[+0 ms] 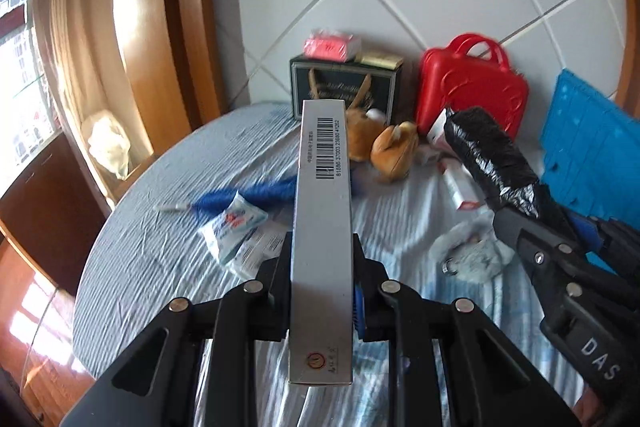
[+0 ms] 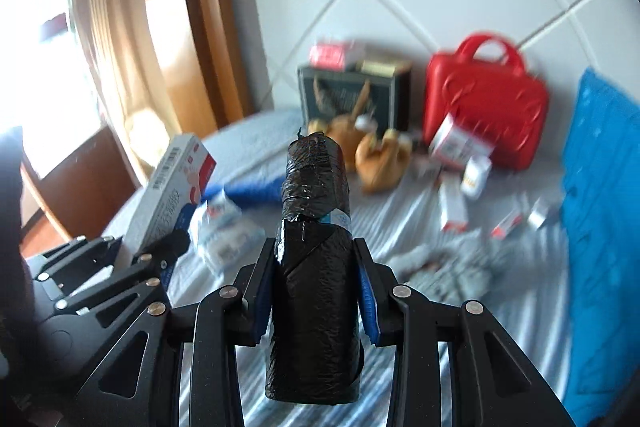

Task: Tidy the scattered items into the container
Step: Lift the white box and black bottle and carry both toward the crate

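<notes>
My left tongs (image 1: 322,291) clamp a long grey box (image 1: 323,219), right tongs (image 2: 316,291) clamp a black bag roll (image 2: 314,247), both lifted left of the blue crate (image 2: 600,211), with tissue packs (image 1: 236,227), plush toys (image 1: 380,143) and small boxes (image 2: 454,203) left on the bed (image 1: 152,247).
</notes>
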{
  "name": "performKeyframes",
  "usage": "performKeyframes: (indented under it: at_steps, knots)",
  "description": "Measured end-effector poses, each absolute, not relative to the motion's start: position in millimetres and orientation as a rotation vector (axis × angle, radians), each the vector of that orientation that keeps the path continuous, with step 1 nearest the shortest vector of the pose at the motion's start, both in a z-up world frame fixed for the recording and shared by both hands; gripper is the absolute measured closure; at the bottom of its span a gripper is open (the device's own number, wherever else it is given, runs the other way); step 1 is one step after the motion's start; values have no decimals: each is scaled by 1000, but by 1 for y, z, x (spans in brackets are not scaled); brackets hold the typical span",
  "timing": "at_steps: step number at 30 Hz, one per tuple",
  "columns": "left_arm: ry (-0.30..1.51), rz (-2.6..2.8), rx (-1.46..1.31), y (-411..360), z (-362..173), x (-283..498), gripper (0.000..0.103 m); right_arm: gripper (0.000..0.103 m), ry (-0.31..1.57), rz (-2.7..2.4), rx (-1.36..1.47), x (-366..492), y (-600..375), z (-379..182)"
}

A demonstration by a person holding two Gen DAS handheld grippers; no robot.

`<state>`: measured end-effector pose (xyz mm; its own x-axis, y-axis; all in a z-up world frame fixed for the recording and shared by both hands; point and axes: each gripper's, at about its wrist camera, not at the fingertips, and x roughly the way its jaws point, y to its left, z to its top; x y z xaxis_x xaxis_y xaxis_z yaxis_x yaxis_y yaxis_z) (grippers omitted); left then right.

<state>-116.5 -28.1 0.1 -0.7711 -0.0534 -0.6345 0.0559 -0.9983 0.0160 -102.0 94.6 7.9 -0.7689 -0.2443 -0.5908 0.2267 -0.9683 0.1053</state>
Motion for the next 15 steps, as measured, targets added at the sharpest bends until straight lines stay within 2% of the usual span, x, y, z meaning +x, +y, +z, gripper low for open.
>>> performKeyframes:
  at_steps: [6,15]
  knots:
    - [-4,-3059,937,-4,44,-91,81,68,-54,-2883,784,-61,111,63]
    - [-63,-3265,867,89,96,-53,81,68,-135,-3127,647,9,195,121]
